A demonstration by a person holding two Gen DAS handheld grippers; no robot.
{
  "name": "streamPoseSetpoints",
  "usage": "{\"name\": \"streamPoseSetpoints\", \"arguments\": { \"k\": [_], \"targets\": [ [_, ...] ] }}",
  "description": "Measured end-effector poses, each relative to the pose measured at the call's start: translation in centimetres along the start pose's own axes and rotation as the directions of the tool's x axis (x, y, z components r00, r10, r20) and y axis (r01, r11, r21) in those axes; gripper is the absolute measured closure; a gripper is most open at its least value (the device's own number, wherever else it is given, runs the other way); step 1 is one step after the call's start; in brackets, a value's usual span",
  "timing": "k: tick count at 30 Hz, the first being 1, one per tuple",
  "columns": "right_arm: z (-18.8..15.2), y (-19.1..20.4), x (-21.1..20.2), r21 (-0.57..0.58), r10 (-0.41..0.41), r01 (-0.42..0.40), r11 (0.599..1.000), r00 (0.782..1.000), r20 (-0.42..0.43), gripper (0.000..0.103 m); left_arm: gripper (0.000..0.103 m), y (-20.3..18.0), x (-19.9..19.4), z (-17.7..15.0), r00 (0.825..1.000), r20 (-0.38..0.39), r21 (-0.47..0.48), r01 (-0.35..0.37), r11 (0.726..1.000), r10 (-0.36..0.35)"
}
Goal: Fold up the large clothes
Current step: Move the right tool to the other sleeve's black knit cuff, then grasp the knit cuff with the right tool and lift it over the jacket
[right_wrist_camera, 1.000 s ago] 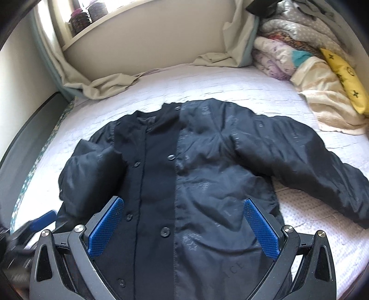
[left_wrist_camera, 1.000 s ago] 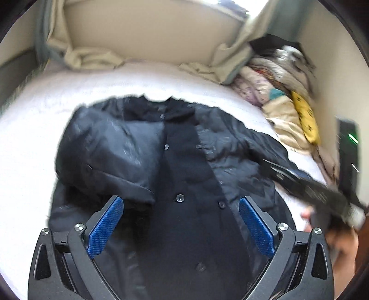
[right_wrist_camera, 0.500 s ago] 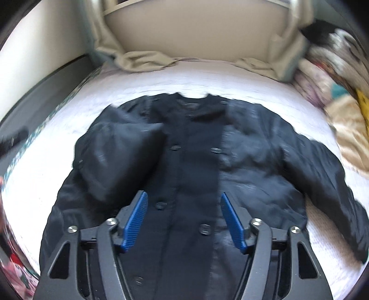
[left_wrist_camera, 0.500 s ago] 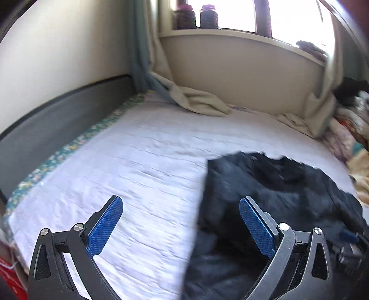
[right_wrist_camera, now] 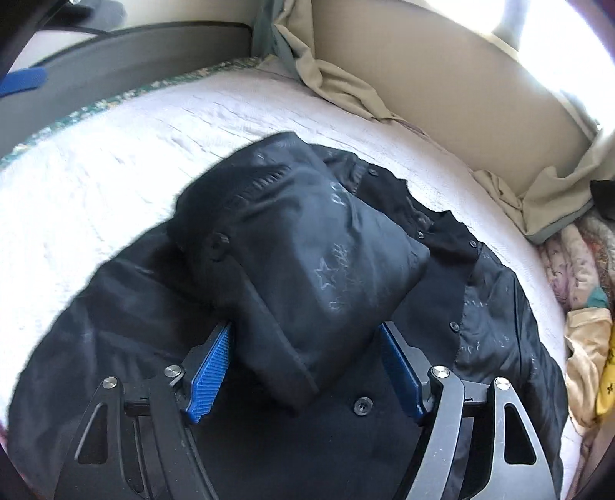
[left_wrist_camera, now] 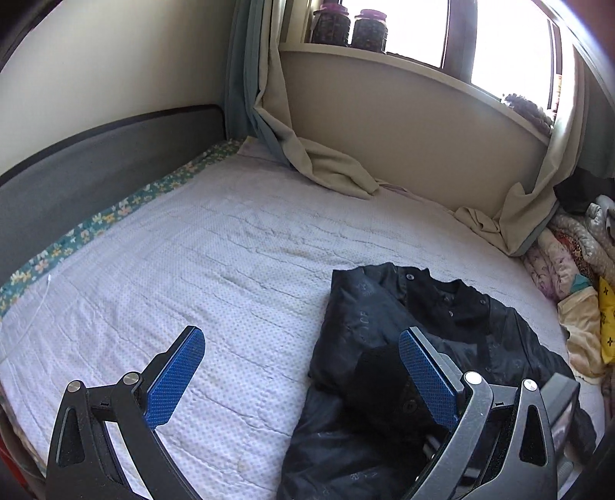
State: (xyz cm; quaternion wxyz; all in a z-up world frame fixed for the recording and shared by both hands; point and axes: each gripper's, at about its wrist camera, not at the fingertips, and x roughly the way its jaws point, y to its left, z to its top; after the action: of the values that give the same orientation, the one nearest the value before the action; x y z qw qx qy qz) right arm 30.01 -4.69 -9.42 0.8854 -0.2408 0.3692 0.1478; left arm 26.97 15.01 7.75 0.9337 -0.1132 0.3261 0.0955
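A black button-front jacket (right_wrist_camera: 442,423) lies spread on the white bedspread (right_wrist_camera: 96,184). One sleeve (right_wrist_camera: 315,250) is folded in over its chest. My right gripper (right_wrist_camera: 305,327) hangs low over the jacket. The cuff end of the folded sleeve lies between its blue pads (right_wrist_camera: 209,369). Its jaws are opening slightly and the pads flank the cloth without squeezing it. My left gripper (left_wrist_camera: 300,338) is open wide and empty above bare bedspread (left_wrist_camera: 230,269), with the jacket (left_wrist_camera: 384,327) partly behind its right finger. A blue pad (right_wrist_camera: 23,80) of the left gripper shows at the right wrist view's upper left.
A grey headboard (left_wrist_camera: 96,165) and a flowered sheet edge (left_wrist_camera: 96,223) run along the left. Curtains (left_wrist_camera: 330,173) drape onto the bed under the windowsill. Jars (left_wrist_camera: 349,25) stand on the sill. A pile of bedding and a yellow cushion (left_wrist_camera: 607,323) sit at the right.
The left view swung off the jacket onto bare bed, then held still. My right gripper narrowed its jaws, rolled, and dropped toward the folded sleeve, which now lies between its pads.
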Motion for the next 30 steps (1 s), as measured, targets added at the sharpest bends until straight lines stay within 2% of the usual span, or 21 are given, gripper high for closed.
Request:
{"name": "streamPoseSetpoints", "arguments": {
  "k": [3,6,8,10,12,15,18,20,22,24,27,30],
  "targets": [
    [0.2,-2.3,1.1,0.108,0.006,-0.002,0.994,0.999,-0.033,0.063,0.001,-0.2,0.5,-0.3,1.000,-0.022,-0.008,0.010,1.000,-0.010],
    [-0.1,-5.7,0.8,0.286,0.077,-0.067,0.956,0.997,-0.026,0.074,0.001,-0.3,0.9,-0.6,0.999,-0.041,-0.021,0.024,0.999,-0.025],
    [-0.6,-8.1,0.5,0.419,0.141,-0.127,0.899,0.990,-0.002,0.076,0.001,-0.5,1.0,-0.7,0.998,-0.051,-0.026,0.031,0.999,-0.032],
    [-2.0,-10.8,0.3,0.554,0.213,-0.193,0.810,0.977,0.030,0.076,0.001,-0.6,1.2,-1.0,0.998,-0.058,-0.024,0.035,0.999,-0.036],
    [-3.9,-13.2,0.7,0.655,0.291,-0.248,0.713,0.956,0.046,0.075,0.001,-0.8,1.2,-1.3,0.997,-0.064,-0.018,0.038,0.999,-0.039],
    [-6.3,-15.2,0.8,0.732,0.349,-0.269,0.626,0.936,0.045,0.074,0.001,-1.2,1.3,-1.7,0.997,-0.072,-0.001,0.037,0.999,-0.037],
    [-8.8,-16.7,0.3,0.774,0.382,-0.271,0.573,0.923,0.040,0.060,0.001,-1.4,1.4,-2.1,0.996,-0.080,0.017,0.032,0.999,-0.031],
    [-10.2,-17.7,-0.5,0.797,0.391,-0.282,0.535,0.918,0.062,0.041,0.001,-1.5,1.4,-2.3,0.996,-0.081,0.028,0.027,0.999,-0.025],
    [-11.4,-19.1,-2.0,0.819,0.385,-0.298,0.490,0.917,0.103,0.034,0.001,-1.8,1.4,-2.4,0.997,-0.079,0.040,0.021,0.999,-0.018],
    [-12.5,-20.9,-3.8,0.832,0.371,-0.314,0.456,0.918,0.143,0.031,0.001,-2.1,1.3,-2.5,0.997,-0.076,0.052,0.015,0.999,-0.011],
    [-13.4,-23.4,-5.9,0.841,0.336,-0.332,0.427,0.922,0.193,0.029,0.001,-2.9,1.1,-2.4,0.998,-0.065,0.067,0.008,0.998,-0.003],
    [-13.9,-26.0,-6.5,0.861,0.303,-0.323,0.392,0.930,0.210,0.029,0.001,-4.4,-0.4,-1.4,1.000,-0.007,0.090,0.021,0.996,-0.021]
  ]
}}
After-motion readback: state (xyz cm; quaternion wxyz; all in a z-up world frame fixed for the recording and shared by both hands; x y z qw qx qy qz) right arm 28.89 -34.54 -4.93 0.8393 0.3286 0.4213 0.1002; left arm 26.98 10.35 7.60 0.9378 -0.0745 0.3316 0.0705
